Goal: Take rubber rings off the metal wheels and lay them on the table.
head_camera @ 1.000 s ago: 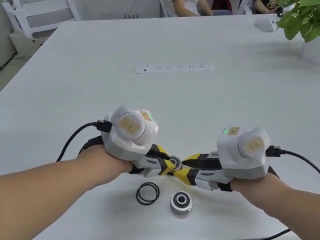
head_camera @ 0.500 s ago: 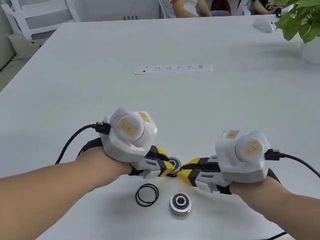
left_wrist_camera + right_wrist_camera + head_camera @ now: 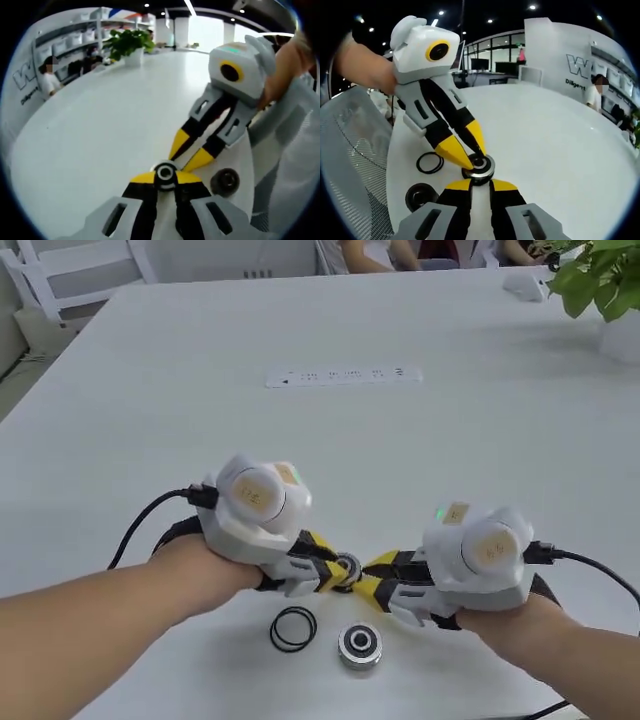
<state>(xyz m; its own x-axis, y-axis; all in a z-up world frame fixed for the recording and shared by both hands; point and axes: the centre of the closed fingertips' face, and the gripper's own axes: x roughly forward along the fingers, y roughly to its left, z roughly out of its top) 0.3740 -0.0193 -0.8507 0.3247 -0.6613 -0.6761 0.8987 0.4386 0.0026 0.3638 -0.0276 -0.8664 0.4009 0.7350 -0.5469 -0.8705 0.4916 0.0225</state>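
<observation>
Left hand-held gripper [image 3: 335, 577] clamps the metal wheel [image 3: 165, 172]; right hand-held gripper [image 3: 366, 585] meets it, grip unclear.

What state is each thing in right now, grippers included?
left gripper: shut on the held wheel.
right gripper: tips at that wheel, grip unclear.
held wheel: off the table, between both grippers' tips.
second wheel: flat on the table, untouched.
rubber rings: loose on the table, beside the second wheel.

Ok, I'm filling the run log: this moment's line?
left gripper: shut on held wheel | right gripper: shut on same wheel | table: rubber rings, second wheel
</observation>
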